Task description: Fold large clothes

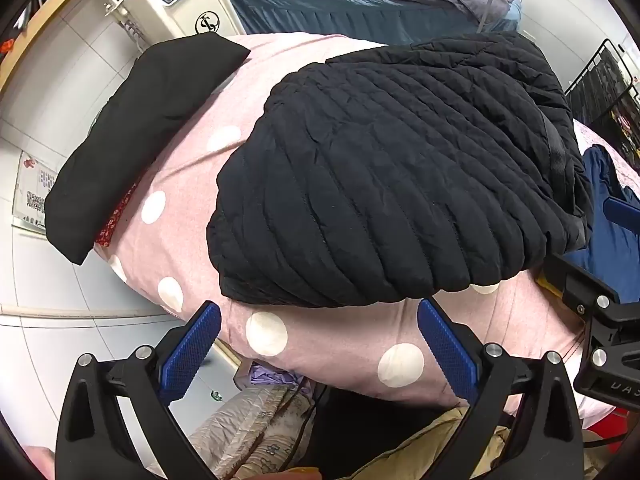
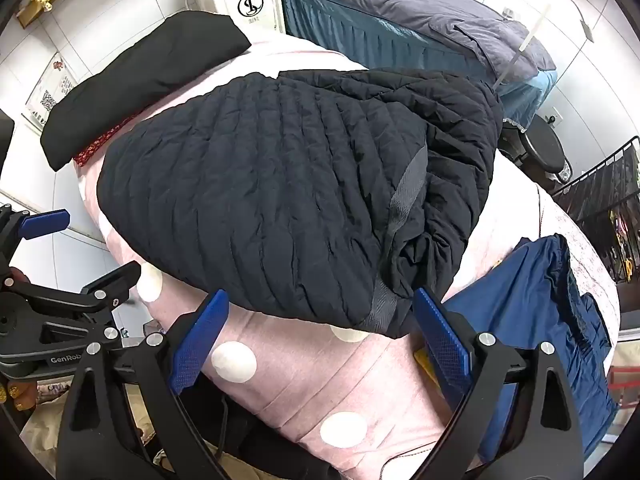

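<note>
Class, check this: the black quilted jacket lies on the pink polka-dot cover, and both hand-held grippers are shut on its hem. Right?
Not quite. The black quilted jacket does lie on the pink polka-dot cover, but both wrist views show the left hand-held gripper and right hand-held gripper open, gripping nothing.

Both tongs spread wide, nothing between the pads. Left tongs (image 1: 320,344) and right tongs (image 2: 320,336) sit over a bare strip of pink spotted cover (image 1: 340,332) at lower centre, just short of the black quilted jacket (image 1: 400,168) hem. Jacket fills mid-frame. Bare cover also left of it, up to the black folded garment (image 1: 136,140) at upper left. Blue garment (image 2: 540,312) blocks lower right in the right view. Left tool body (image 2: 52,320) crowds lower left there.
</note>
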`<state>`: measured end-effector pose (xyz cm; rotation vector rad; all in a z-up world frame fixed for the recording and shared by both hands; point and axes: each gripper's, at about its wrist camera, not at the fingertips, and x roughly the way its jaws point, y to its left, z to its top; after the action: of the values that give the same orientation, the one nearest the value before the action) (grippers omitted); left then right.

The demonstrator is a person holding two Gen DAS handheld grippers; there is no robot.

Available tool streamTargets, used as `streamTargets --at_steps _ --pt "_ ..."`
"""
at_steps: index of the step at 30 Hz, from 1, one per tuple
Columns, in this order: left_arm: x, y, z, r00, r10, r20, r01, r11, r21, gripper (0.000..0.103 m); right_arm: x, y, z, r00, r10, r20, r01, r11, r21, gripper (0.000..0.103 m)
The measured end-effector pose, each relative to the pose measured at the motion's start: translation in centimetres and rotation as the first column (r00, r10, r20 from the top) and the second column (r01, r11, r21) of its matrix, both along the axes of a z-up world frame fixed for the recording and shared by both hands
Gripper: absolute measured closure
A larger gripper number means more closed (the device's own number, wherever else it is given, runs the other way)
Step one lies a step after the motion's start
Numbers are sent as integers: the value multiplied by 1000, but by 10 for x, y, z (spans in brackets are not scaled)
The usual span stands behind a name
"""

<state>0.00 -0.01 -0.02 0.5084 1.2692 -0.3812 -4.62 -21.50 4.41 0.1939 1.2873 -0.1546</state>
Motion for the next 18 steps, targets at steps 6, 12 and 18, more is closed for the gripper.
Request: streamTargets --at_steps 6,12,18 --pt "0 0 0 1000 4 6 -4 1000 6 6 1 0 1 1000 0 3 0 1000 -1 11" --pt "0 0 1 1000 8 4 -8 1000 10 6 1 2 2 1000 1 -2 -1 1000 -4 11" --pt "-1 0 -1 1000 7 2 -7 1000 12 6 1 3 2 1000 -2 -4 2 1000 -2 11"
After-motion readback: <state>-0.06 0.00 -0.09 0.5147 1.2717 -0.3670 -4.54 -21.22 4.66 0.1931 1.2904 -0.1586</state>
